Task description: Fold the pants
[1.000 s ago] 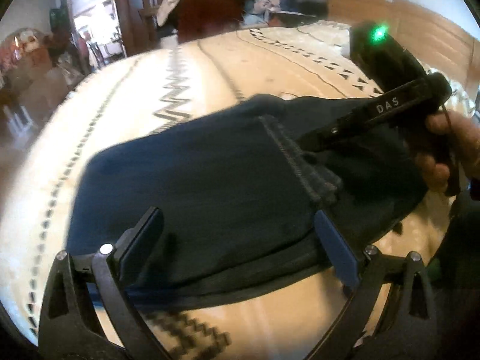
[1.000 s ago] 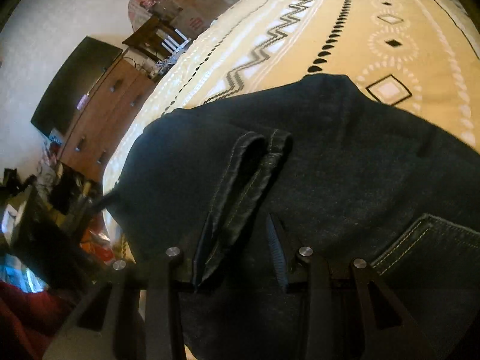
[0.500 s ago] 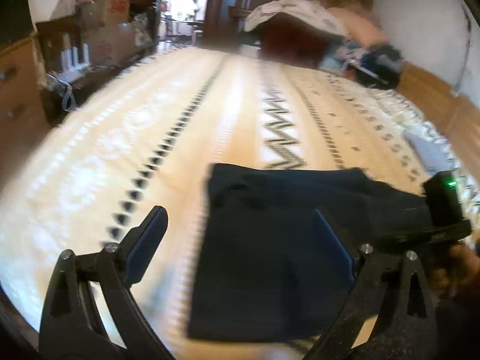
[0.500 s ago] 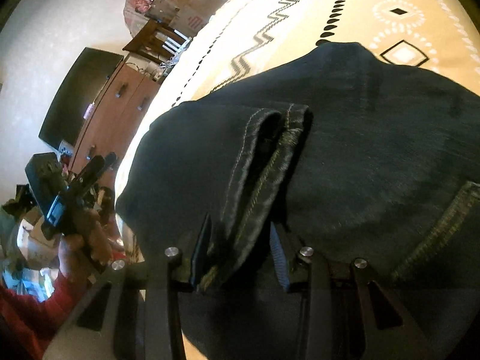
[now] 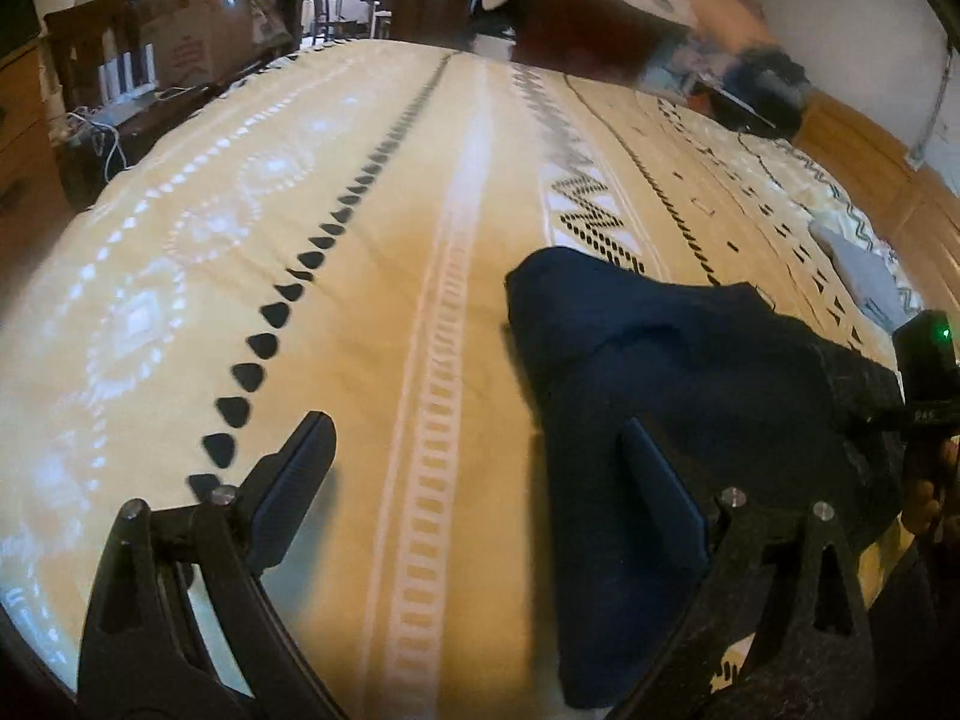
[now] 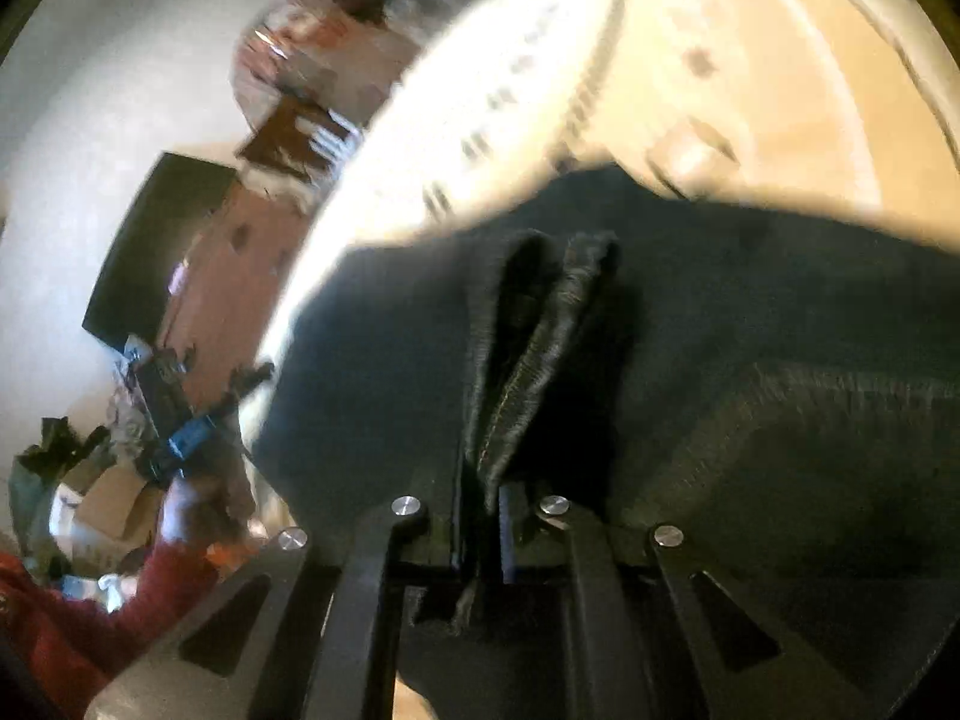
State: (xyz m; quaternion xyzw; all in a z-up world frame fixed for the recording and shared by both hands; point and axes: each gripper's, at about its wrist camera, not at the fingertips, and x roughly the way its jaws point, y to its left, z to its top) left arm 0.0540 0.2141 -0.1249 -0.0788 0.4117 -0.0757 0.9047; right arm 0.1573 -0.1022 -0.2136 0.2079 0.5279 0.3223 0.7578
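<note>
Bed with a cream patterned cover fills both views, and everything sits relative to it. Dark denim pants, partly folded, lie on its near right side in the left wrist view. Left tongs hang spread wide above the cover, gripping nothing, one finger over bare cover and the other over the pants' edge. Right tongs are pinched nearly closed on a stitched hem band of the pants, the fabric bunched upward between them, though this view is blurred.
</note>
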